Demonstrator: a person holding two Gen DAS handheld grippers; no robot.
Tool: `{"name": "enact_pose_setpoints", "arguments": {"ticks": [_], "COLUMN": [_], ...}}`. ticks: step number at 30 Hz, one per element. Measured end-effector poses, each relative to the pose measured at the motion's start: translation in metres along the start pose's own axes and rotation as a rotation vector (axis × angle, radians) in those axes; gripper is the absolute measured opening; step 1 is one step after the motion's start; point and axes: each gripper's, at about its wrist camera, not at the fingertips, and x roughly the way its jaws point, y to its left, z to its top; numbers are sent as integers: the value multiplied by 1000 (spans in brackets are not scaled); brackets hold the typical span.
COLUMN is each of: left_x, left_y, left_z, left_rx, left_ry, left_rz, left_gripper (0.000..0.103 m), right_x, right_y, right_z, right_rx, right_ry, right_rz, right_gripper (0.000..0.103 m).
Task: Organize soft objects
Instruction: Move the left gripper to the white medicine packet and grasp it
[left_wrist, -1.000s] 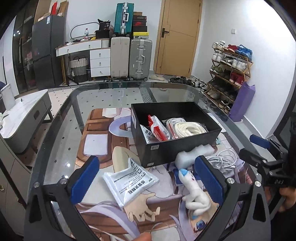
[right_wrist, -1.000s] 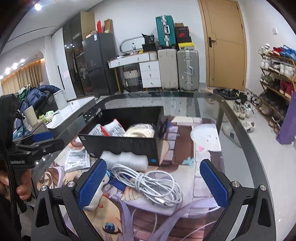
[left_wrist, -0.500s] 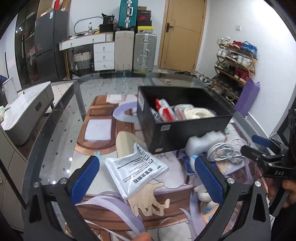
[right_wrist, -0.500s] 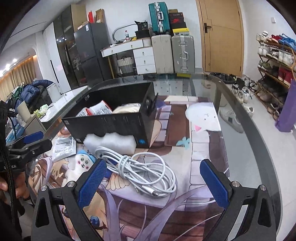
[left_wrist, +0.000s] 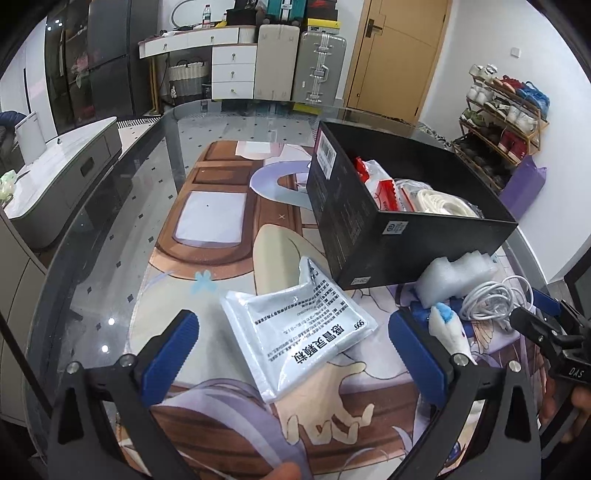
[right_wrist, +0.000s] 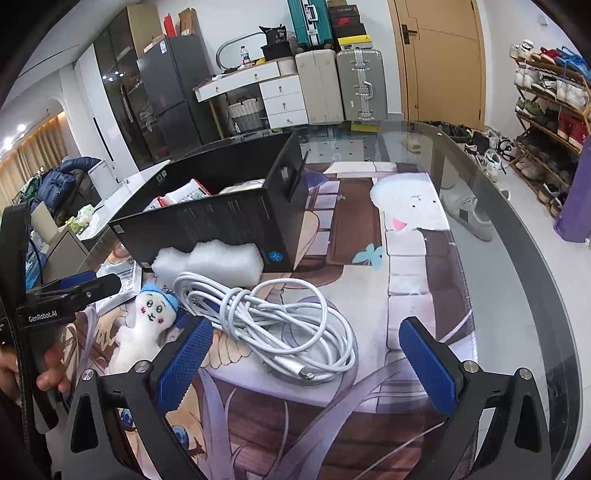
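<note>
Blue ribbed pads (left_wrist: 170, 354) line the black left gripper (left_wrist: 291, 354); between them lies a silvery-white packet (left_wrist: 295, 332) printed with black text. Ahead to its right stands a black box (left_wrist: 373, 243). The black right gripper (right_wrist: 306, 362), pads also blue, frames a white cable (right_wrist: 269, 317); left of it lies a white doll (right_wrist: 144, 325) with blue hair and pink cheeks.

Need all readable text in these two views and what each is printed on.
"GenRobot.AI": left gripper body, seen from the right wrist.
"DAS": right gripper body, seen from the left wrist.
"999" plus upside-down Chinese print, fine lines too small to read: silver sachet.
Black box labels and barcode: unreadable.
</note>
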Motion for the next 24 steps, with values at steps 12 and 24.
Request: {"name": "enact_pose_setpoints", "arguments": {"ticks": [12,24], "left_x": [8,16], "left_y": [-3,-10], "left_z": [12,19], "left_rx": [22,101], "left_ry": [2,11], "left_rz": [-13,-44], "left_gripper": [103,103], "right_x": [14,11], "right_y": [-1,0], "right_z": [8,2], "right_rx": [25,25], "right_ry": [29,22], "right_rz": [11,17], "right_gripper": [102,102]}}
